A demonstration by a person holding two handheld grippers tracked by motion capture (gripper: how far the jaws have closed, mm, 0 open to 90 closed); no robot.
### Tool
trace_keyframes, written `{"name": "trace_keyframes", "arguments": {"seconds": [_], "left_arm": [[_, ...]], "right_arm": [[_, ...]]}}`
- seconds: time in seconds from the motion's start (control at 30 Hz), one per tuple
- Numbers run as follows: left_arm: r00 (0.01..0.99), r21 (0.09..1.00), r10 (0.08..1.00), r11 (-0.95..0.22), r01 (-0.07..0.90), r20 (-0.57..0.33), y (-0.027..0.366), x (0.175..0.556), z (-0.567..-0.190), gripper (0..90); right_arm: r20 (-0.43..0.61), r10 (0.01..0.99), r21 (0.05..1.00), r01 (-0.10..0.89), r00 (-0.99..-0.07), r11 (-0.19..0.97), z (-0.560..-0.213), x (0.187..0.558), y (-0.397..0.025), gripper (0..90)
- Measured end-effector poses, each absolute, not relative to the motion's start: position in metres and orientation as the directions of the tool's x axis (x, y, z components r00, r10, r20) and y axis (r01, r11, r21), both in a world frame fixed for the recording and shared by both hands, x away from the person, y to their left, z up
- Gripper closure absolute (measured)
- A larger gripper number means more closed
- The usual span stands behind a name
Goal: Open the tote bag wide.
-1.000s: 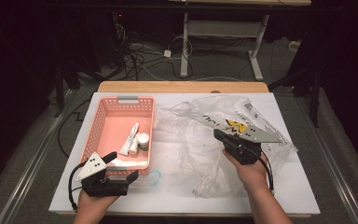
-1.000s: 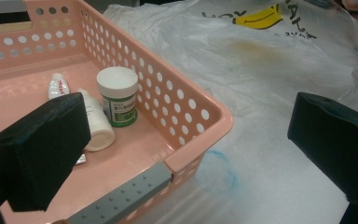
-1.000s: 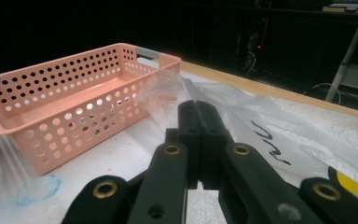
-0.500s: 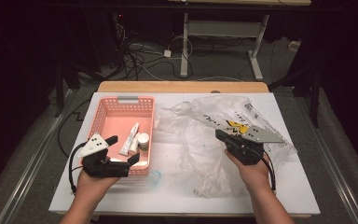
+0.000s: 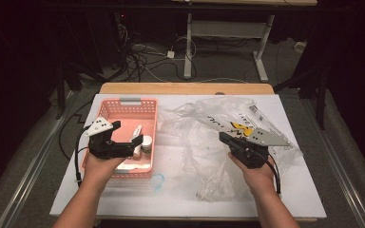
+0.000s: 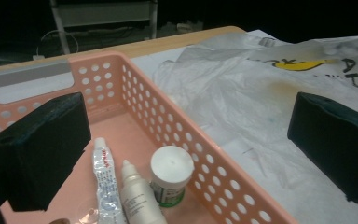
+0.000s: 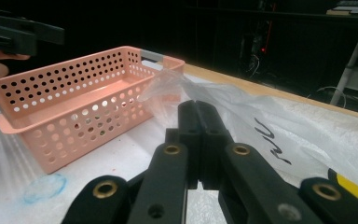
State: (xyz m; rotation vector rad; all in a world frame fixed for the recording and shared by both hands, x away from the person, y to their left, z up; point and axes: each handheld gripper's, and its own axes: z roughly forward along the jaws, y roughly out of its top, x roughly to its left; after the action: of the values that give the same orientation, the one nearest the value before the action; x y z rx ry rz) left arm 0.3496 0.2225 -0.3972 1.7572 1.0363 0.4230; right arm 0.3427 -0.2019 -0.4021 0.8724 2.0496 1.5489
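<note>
A pink perforated basket [image 5: 154,124] [image 6: 168,126] [image 7: 74,107] stands on the table's left half. In it lie a white tube [image 6: 105,182], a white dropper bottle [image 6: 135,196] and a small jar with a white lid [image 6: 171,175] [image 5: 147,142]. My left gripper [image 5: 123,137] [image 6: 186,144] hangs open over the basket's near left part, jaws wide apart above these items, holding nothing. A crumpled clear plastic bag [image 5: 204,128] [image 6: 242,93] [image 7: 261,116] with black and yellow print spreads to the basket's right. My right gripper [image 5: 222,136] [image 7: 197,116] is shut low over the bag, pointing toward the basket.
A small clear round piece with a bluish rim [image 5: 157,181] [image 7: 44,186] lies on the white tabletop [image 5: 309,190] just in front of the basket. A wooden strip [image 5: 185,88] edges the table's far side. Beyond it are cables and desk legs on a dark floor.
My left gripper has moved from the basket's front edge forward and up, and now sits over the basket's left part. The right gripper and the bag have barely shifted.
</note>
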Motion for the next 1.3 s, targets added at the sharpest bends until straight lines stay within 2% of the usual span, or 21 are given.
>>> {"name": "trace_keyframes", "arguments": {"seconds": [0.6, 1.0, 1.3], "left_arm": [[0.513, 0.839, 0.830, -0.110, 0.534, -0.217, 0.228, 0.399, -0.404, 0.0], [0.487, 0.764, 0.843, -0.155, 0.626, -0.228, 0.234, 0.421, -0.415, 0.2], [0.448, 0.699, 0.871, -0.193, 0.689, -0.201, 0.240, 0.431, -0.425, 0.7]], "right_arm": [[0.042, 0.705, 0.957, 0.232, -0.708, 0.176, -0.403, 0.344, -0.203, 90.0], [0.049, 0.705, 0.958, 0.233, -0.707, 0.167, -0.402, 0.346, -0.205, 90.0], [0.041, 0.705, 0.955, 0.236, -0.708, 0.182, -0.404, 0.345, -0.204, 90.0]]}}
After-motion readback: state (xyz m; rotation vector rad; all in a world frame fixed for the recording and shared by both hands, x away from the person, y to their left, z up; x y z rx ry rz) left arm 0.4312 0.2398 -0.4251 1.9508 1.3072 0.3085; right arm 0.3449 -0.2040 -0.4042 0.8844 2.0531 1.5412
